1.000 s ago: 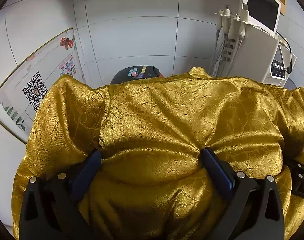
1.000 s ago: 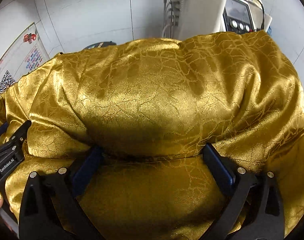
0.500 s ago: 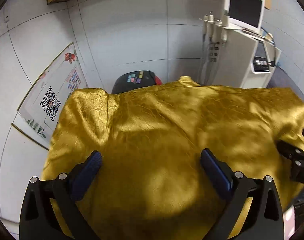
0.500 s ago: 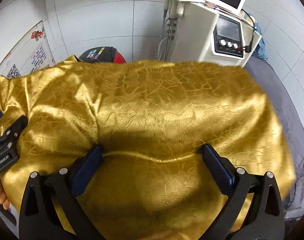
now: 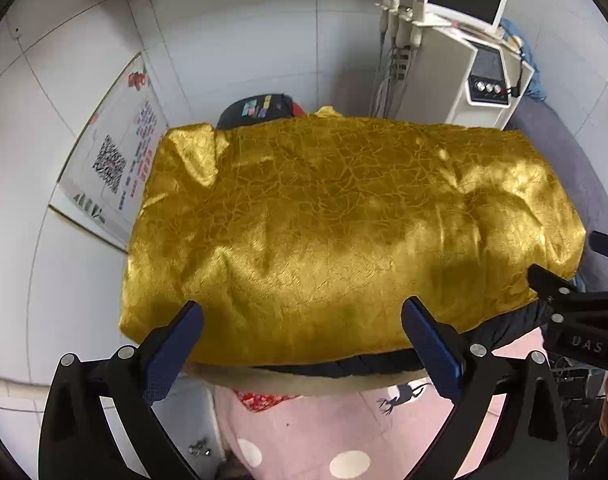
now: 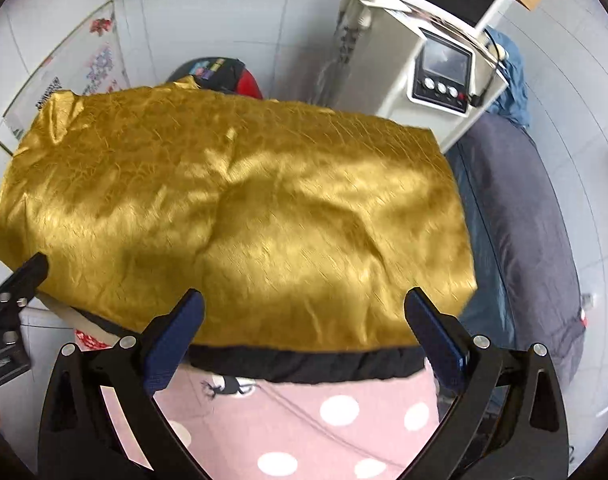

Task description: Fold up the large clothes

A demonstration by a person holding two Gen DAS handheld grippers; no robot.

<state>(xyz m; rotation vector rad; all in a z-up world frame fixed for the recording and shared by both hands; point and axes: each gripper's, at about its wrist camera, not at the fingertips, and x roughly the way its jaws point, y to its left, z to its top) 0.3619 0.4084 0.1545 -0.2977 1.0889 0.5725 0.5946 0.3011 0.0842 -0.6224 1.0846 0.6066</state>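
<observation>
A shiny gold garment (image 5: 344, 220) lies folded into a rough rectangle on a stack of cloth; it also fills the right wrist view (image 6: 231, 220). My left gripper (image 5: 304, 344) is open and empty, hovering just off the garment's near edge. My right gripper (image 6: 304, 340) is open and empty, also back from the near edge. The right gripper's body shows at the right of the left wrist view (image 5: 576, 316); the left gripper's body shows at the left edge of the right wrist view (image 6: 7, 304).
Under the gold garment lie a black layer (image 6: 304, 360) and a pink polka-dot cloth (image 6: 304, 420). A white machine with a screen (image 5: 464, 60) stands behind. A grey-blue cushioned surface (image 6: 520, 220) is at the right. A poster (image 5: 115, 168) leans on the tiled wall at left.
Both grippers have pulled back and up from the gold garment. It was bunched between the fingers a second ago; now it lies flat and free, with the pink cloth showing below.
</observation>
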